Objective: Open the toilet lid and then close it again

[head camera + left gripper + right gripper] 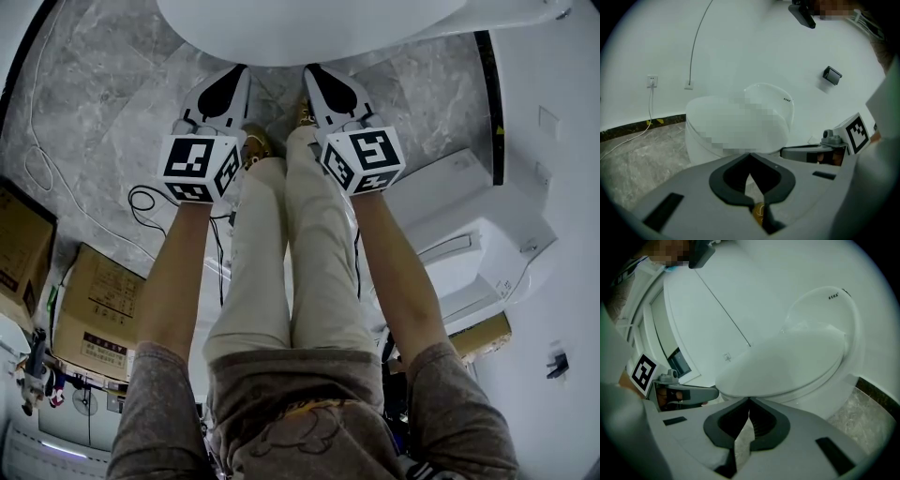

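Both arms are stretched forward, side by side. Left gripper [240,71] sits upper centre-left of the head view, jaws closed together with nothing between them. Right gripper [311,71] is just beside it, upper centre-right, also closed and empty. The tips are apart and angled downward. Bare left forearm [178,272] and right forearm [396,277] run toward the lower frame.

We see the toilet lid [309,28] cut off at 12 o'clock, and the cardboard box [19,251] cut off at 9 o'clock.
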Motion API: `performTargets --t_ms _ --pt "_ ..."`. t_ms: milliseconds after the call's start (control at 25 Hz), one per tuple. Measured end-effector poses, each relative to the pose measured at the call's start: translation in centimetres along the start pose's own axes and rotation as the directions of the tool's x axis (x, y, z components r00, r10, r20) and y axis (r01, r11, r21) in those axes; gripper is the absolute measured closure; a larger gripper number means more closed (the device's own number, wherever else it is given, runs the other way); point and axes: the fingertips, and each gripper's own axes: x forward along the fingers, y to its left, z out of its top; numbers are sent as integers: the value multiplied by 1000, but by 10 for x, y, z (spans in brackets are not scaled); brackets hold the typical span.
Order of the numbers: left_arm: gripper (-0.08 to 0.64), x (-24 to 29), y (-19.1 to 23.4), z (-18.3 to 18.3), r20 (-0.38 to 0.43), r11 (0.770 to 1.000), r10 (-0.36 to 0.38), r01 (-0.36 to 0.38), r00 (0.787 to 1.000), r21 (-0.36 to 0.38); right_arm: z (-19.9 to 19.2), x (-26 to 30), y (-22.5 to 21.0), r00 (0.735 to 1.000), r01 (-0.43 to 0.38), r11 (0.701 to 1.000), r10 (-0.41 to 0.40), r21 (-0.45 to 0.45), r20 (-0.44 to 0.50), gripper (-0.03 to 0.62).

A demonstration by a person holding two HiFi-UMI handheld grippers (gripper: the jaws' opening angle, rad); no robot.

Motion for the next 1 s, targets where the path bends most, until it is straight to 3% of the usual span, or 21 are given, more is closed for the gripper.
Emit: performTargets --t_ms 440,800,1000 --pt "551 -25 -18 36 29 1000 -28 28 999 0 31 -21 13 999 -2 1000 1 18 49 565" --pt "551 -59 -55 100 86 996 -64 59 994 64 95 -61 27 993 24 1000 -22 -17 115 565" --pt "551 -72 -82 143 137 991 -102 89 985 97 129 -84 27 984 61 998 -63 14 167 565"
